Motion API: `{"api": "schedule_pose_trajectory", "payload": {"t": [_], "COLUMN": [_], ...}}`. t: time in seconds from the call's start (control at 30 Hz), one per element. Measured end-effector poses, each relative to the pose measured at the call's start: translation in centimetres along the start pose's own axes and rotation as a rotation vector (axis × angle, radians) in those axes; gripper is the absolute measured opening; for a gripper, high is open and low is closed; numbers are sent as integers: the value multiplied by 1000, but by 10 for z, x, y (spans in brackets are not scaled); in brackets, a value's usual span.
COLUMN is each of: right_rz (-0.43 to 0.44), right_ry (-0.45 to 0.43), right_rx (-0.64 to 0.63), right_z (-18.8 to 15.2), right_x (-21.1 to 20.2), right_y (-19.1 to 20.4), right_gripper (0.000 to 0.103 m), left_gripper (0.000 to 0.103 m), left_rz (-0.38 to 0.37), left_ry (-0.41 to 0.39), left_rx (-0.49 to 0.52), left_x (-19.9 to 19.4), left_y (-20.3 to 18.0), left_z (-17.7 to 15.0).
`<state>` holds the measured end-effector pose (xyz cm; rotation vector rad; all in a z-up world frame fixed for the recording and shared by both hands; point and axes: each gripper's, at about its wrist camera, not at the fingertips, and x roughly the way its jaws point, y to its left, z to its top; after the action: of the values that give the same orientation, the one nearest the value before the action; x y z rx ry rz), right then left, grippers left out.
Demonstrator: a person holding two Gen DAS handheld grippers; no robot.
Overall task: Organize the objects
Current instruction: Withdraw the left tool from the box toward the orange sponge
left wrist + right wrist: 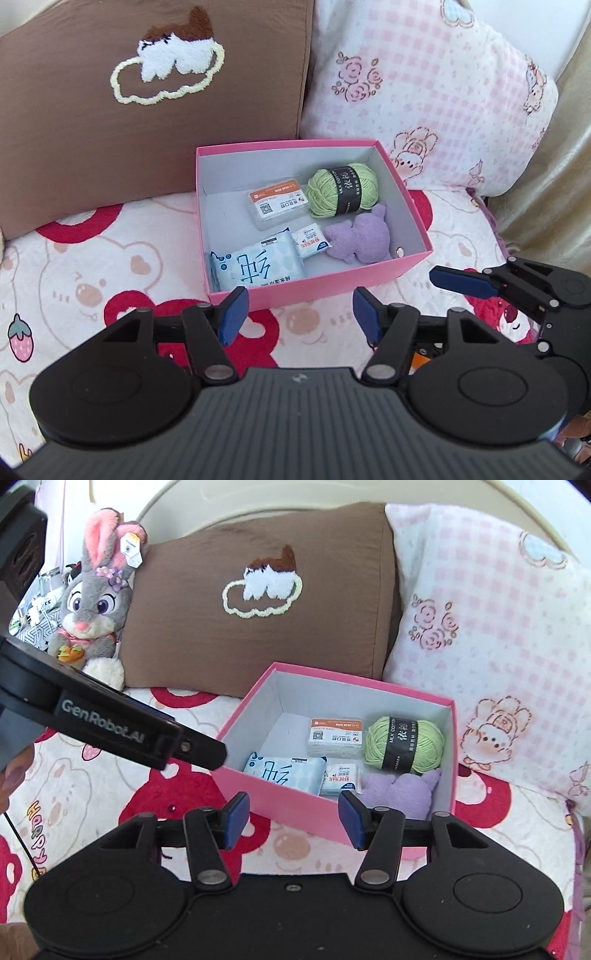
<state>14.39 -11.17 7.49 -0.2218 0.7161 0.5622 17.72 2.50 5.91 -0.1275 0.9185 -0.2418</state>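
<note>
Straight ahead of both grippers sat the pink box [314, 291], open-topped on the bear-print blanket [74, 280], backed against the brown pillow [147, 147] and pink checked pillow [443, 92]. Held five things already, laid flat on the floor and mostly toward the near and right sides, probably so each stays in plain sight: green yarn ball [343, 189] at the far right, clear card case [277, 204] just left of it, purple plush [360, 238] in the near right corner, small white packet [310, 242] touching the tissue pack [255, 267] at the near left. Left far corner bare.

Left gripper [299, 319] hovered just short of the near wall, spread wide, holding nothing. Right gripper [293, 819] likewise spread and empty, near the box's right front corner, purple plush lying just past its right fingertip. Seemed a finishing pose, nothing loose visible on the blanket. Off to the far left of the right gripper, well apart from the box, leaned a grey rabbit toy [92, 605].
</note>
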Motion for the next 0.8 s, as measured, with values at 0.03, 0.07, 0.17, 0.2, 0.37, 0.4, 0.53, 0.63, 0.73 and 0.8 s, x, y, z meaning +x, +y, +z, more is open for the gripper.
{"api": "schedule_pose_trajectory", "payload": {"t": [0.03, 0.07, 0.17, 0.2, 0.37, 0.4, 0.53, 0.63, 0.73, 0.8], "right_rz": [0, 3, 3, 3, -12, -12, -16, -27, -34, -38], "right_ry": [-2, -2, -8, -12, -33, -33, -29, -16, -8, -2], "right_rx": [-1, -3, -26, -37, -47, -43, -14, 9, 24, 40], "right_z": [-2, -4, -11, -13, -27, -30, -42, -53, -67, -77], "right_x": [-5, -11, -27, -32, -51, -54, -62, -66, -68, -68], "right_y": [0, 0, 1, 2, 1, 0, -10, -17, -25, -30], "right_gripper": [61, 61, 62, 62, 62, 62, 62, 62, 62, 62], "left_gripper": [67, 71, 74, 74, 74, 74, 75, 75, 75, 75], "left_rz": [-2, -9, -33, -41, -78, -80, -83, -96, -103, -110], "left_ry": [-7, -9, 5, 14, 29, 26, 21, 47, 63, 75], "left_rx": [-3, -1, 1, 6, 32, 33, 87, 107, 124, 128], "left_x": [-5, -8, -15, -17, -26, -28, -33, -31, -28, -24], "left_y": [-1, -3, -8, -11, -25, -26, -36, -40, -42, -44], "left_z": [-3, -7, -18, -21, -29, -31, -43, -55, -65, -72]}}
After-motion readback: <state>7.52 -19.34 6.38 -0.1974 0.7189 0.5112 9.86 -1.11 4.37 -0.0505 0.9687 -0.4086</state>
